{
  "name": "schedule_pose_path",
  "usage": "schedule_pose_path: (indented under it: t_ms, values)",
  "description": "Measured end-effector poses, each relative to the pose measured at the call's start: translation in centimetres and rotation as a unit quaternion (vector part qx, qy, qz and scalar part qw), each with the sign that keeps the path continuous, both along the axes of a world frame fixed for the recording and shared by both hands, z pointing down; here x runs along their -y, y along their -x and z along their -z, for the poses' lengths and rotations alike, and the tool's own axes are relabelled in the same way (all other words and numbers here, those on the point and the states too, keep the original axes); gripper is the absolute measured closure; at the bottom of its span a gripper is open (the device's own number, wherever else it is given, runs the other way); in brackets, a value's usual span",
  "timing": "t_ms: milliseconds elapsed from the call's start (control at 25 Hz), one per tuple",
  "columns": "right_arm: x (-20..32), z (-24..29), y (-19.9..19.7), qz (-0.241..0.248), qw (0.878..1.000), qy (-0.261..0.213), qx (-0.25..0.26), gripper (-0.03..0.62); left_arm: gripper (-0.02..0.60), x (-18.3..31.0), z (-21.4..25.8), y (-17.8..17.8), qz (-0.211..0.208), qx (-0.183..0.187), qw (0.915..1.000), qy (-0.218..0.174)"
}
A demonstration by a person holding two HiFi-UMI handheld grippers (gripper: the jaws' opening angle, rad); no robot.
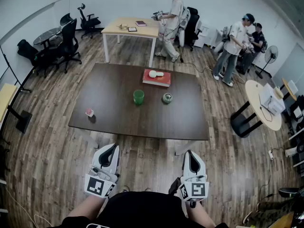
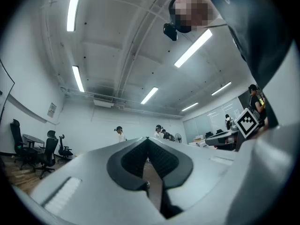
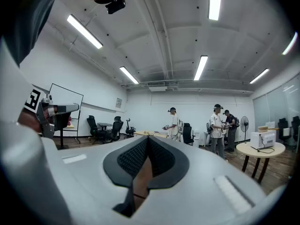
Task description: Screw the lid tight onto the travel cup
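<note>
Dark brown table (image 1: pixel 114 122) mid-room. Left gripper (image 1: pixel 109 149) and right gripper (image 1: pixel 192 156) held on the near side, short of the table's near edge, both with jaws closed together, nothing between them. Red book (image 1: pixel 159 80) on far part of table, white object (image 1: pixel 155 73) lying on it. Green travel cup (image 1: pixel 138 97) upright at table centre; lid (image 1: pixel 166 98) to its right, apart from it. Small pink-white item (image 1: pixel 89 112) near table's left edge
</note>
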State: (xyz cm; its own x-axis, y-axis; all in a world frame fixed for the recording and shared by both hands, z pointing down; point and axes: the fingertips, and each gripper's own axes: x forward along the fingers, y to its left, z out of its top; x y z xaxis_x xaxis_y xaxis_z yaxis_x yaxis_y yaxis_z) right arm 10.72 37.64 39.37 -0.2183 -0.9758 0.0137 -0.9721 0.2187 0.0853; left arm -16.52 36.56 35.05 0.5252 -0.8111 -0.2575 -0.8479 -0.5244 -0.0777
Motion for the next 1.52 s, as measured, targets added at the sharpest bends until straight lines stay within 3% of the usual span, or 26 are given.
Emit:
schedule_pose_path:
  t_ms: [520,680,1000,1120,1360,1520]
  values:
    - [0.8,-0.6,-0.9,0.022,0.999,0.008,0.036,0.585,0.583,0.9,-0.5,-1.6,-0.001,0.009,0.9999,0.007]
    - [1.7,-0.3,-2.5,0.006,0.999,0.003,0.049,0.585,0.583,1.3,-0.6,-2.1,0.012,0.014,0.9997,0.014]
    - [4.8,-1.1,-5.7,0.032,0.997,-0.015,0.065,0.585,0.583,2.0,-0.9,-4.7,0.037,0.018,0.9990,0.015]
    - [6.2,-1.2,-6.1,0.055,0.996,-0.024,0.072,0.585,0.583,2.7,-0.4,-5.7,0.037,0.024,0.9990,-0.009]
    - [10.3,-2.4,-7.6,0.049,0.996,-0.019,0.071,0.585,0.581,7.6,-0.4,-6.0,0.049,0.042,0.9973,-0.035]
    - [15.0,-2.2,-7.4,0.042,0.997,-0.013,0.065,0.586,0.581,13.1,-1.3,-5.8,0.035,0.060,0.9963,-0.051]
